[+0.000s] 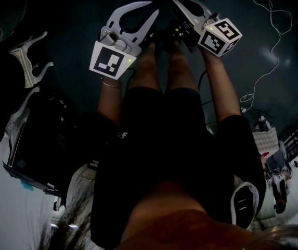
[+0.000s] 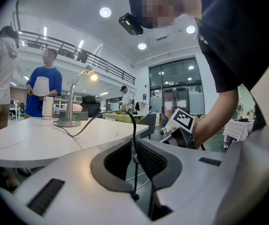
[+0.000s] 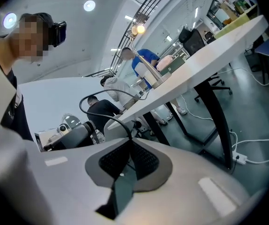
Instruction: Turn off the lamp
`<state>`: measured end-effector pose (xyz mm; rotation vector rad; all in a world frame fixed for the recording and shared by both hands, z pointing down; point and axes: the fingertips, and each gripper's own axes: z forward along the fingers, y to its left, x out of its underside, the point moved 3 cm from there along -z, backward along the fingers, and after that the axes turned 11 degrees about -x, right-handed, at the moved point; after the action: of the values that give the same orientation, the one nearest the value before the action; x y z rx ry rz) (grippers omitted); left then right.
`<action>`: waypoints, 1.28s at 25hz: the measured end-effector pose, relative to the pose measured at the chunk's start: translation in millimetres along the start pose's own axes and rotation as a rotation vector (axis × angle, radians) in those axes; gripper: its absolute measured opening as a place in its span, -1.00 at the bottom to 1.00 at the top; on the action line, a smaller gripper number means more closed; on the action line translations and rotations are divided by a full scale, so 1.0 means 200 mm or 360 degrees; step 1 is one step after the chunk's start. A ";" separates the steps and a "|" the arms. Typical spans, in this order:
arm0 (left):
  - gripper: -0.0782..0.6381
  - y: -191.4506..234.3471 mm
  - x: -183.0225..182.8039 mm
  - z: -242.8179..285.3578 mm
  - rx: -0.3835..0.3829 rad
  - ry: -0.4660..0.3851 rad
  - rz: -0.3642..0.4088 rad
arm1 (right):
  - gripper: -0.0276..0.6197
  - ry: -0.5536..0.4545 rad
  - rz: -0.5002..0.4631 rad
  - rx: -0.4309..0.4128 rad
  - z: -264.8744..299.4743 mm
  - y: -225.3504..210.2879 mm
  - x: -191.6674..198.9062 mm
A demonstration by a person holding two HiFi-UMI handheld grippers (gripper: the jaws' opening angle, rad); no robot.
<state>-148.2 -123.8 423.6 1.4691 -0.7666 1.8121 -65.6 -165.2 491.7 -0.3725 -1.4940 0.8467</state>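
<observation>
left gripper (image 2: 135,146) with dark ribbed fingers clamped on a skinny black cord (image 2: 135,129), right gripper (image 3: 130,144) pinching it too, bendy metal lamp (image 2: 68,122) lit, on smooth white counter (image 2: 31,142)

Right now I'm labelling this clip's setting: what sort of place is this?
Probably a large open-plan office or lab hall: a white table with a lit desk lamp, a railed mezzanine above, and tall glass doors at the far end.
</observation>
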 end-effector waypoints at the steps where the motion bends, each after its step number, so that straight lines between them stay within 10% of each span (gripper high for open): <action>1: -0.72 0.00 0.01 0.00 0.0008 0.0009 0.0011 | -0.87 -0.0005 0.0003 0.0002 0.00 0.00 0.00; 15: -0.61 -0.02 0.45 0.13 0.0060 0.0301 -0.0138 | -0.87 -0.0075 0.0056 -0.0111 0.00 0.11 -0.06; 32: -0.75 -0.13 0.47 0.17 0.0123 0.0353 -0.0121 | -0.86 -0.0116 -0.0094 -0.0115 -0.06 0.16 -0.11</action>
<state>-120.8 -123.4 523.3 1.2984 -0.5294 1.9252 -58.7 -156.2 453.2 -0.3521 -1.5988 0.7678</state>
